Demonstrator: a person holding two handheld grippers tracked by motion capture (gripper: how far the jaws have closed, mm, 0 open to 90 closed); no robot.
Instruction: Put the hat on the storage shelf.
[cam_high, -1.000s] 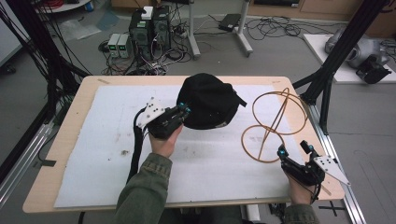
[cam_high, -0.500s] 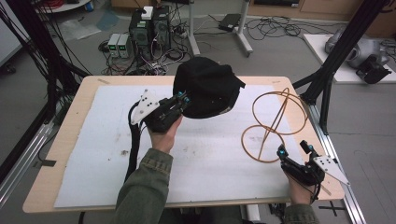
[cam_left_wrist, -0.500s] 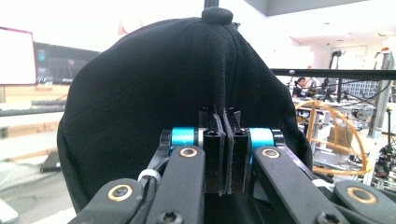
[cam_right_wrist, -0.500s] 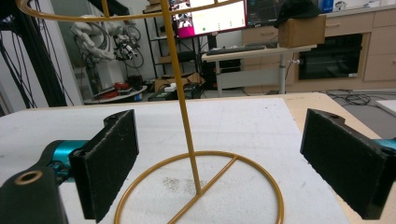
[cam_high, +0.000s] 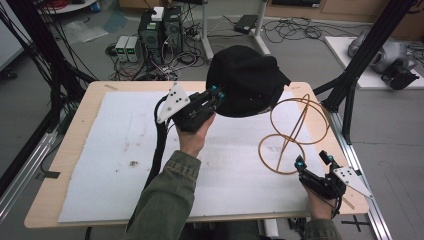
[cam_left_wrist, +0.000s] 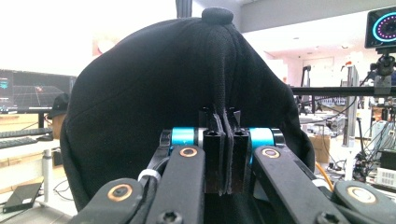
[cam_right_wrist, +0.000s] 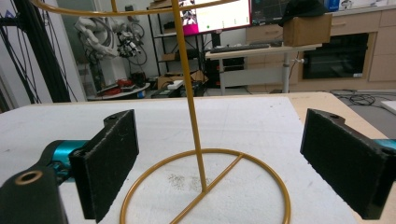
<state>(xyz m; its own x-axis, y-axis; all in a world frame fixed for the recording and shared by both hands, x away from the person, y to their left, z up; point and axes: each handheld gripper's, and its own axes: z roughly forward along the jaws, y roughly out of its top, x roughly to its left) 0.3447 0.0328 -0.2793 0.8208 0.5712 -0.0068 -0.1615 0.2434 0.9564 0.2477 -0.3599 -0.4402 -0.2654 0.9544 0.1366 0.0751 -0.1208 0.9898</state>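
Observation:
A black cap (cam_high: 247, 80) hangs in the air over the back of the table, held up by my left gripper (cam_high: 216, 91), which is shut on a fold of its fabric. Seen along the left gripper's own jaws, the cap (cam_left_wrist: 187, 88) bulges above the pinched fold, and the left gripper (cam_left_wrist: 225, 149) has both pads pressed together on the cloth. A gold wire stand (cam_high: 292, 132) with a ring base and an upper hoop stands at the right. My right gripper (cam_high: 313, 161) rests open just in front of the stand's base (cam_right_wrist: 205, 186), its pads (cam_right_wrist: 109, 158) wide apart.
A white mat (cam_high: 115, 150) covers most of the wooden table (cam_high: 50, 175). Black frame struts (cam_high: 360, 65) rise at the right and left edges. Computers and cables lie on the floor behind the table. The mat's left half is bare.
My left gripper has lifted the cap off the mat and carried it up and toward the back of the table. The right gripper has stayed put by the stand's base.

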